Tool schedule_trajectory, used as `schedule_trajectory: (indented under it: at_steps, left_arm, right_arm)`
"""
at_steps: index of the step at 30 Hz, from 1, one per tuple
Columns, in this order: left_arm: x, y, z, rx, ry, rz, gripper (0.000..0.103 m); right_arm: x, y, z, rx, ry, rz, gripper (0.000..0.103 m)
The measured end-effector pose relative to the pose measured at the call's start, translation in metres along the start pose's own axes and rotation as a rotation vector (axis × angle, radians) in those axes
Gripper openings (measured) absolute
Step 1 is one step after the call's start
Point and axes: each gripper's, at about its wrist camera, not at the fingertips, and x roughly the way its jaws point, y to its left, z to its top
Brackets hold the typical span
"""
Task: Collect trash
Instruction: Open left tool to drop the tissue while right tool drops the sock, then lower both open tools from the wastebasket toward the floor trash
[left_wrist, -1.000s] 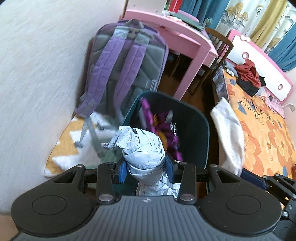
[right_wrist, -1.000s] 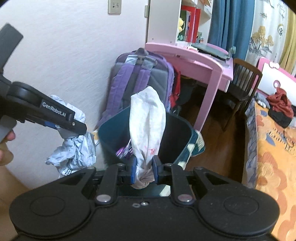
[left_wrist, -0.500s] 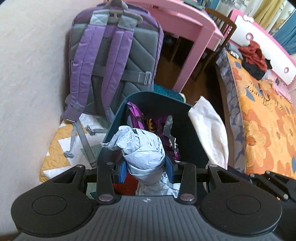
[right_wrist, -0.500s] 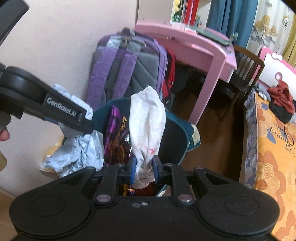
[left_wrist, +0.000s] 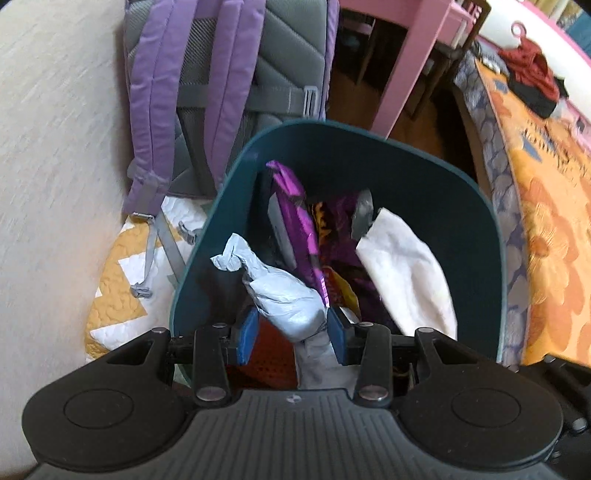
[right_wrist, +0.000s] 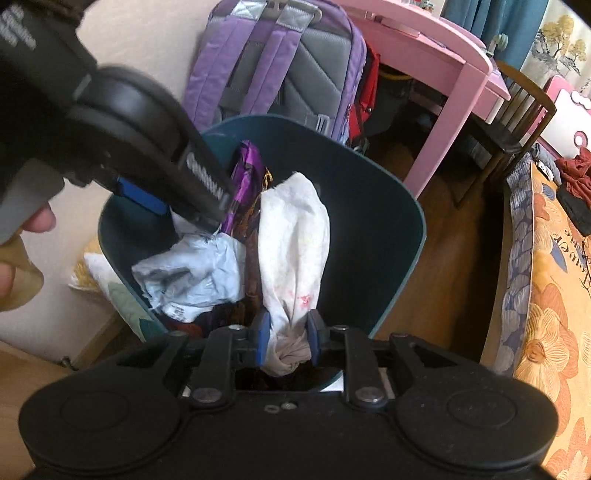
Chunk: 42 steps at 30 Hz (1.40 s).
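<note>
A dark teal trash bin (left_wrist: 480, 236) (right_wrist: 388, 236) stands on the floor, holding purple wrappers (left_wrist: 295, 214) (right_wrist: 245, 166). My left gripper (left_wrist: 291, 334) is above the bin's near side; its jaws have widened and the crumpled grey-blue paper (left_wrist: 288, 299) sits loosely between the pads, touching the right one. That paper (right_wrist: 192, 273) shows inside the bin in the right wrist view, under the left gripper (right_wrist: 177, 199). My right gripper (right_wrist: 286, 338) is shut on a crumpled white tissue (right_wrist: 291, 243) over the bin; the tissue also shows in the left wrist view (left_wrist: 406, 266).
A purple and grey backpack (left_wrist: 229, 85) (right_wrist: 280, 62) leans on the wall behind the bin. A pink desk (right_wrist: 443, 66) and dark chair (right_wrist: 517, 122) stand to the right. A bed with an orange floral cover (left_wrist: 546, 221) is at far right. A yellow-white quilt (left_wrist: 122, 280) lies left.
Both grippers moved forward and down over the bin. The left jaws have widened and the grey-blue paper has tilted and sunk into the bin. The right still grips the tissue.
</note>
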Motion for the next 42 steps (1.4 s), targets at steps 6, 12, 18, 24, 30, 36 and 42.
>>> schedule_trajectory:
  at_steps: [6, 12, 18, 24, 30, 36, 42]
  left_arm:
    - [0.011, -0.001, -0.008, 0.009, 0.026, 0.005, 0.039]
    - [0.001, -0.001, -0.013, 0.009, 0.007, -0.015, 0.060]
    - [-0.024, -0.002, -0.021, 0.019, -0.045, -0.041, 0.063]
    - [-0.057, -0.004, -0.039, 0.064, -0.102, -0.074, 0.064]
    - [-0.093, -0.006, -0.057, 0.104, -0.169, -0.103, 0.064]
    - [-0.128, -0.005, -0.081, 0.134, -0.236, -0.110, 0.068]
    - [-0.157, -0.011, -0.113, 0.170, -0.277, -0.083, 0.070]
  right_arm:
    - [0.004, -0.002, -0.004, 0.014, 0.009, 0.004, 0.030]
    - [-0.003, -0.007, -0.007, 0.040, -0.010, 0.002, 0.039]
    - [-0.020, -0.010, -0.006, 0.053, -0.031, 0.005, 0.041]
    - [-0.046, -0.012, -0.009, 0.067, -0.088, 0.028, 0.047]
    - [-0.075, -0.009, -0.016, 0.067, -0.135, 0.042, 0.048]
    - [-0.111, -0.008, -0.032, 0.077, -0.188, 0.077, 0.057]
    - [-0.147, -0.014, -0.058, 0.107, -0.228, 0.108, 0.063]
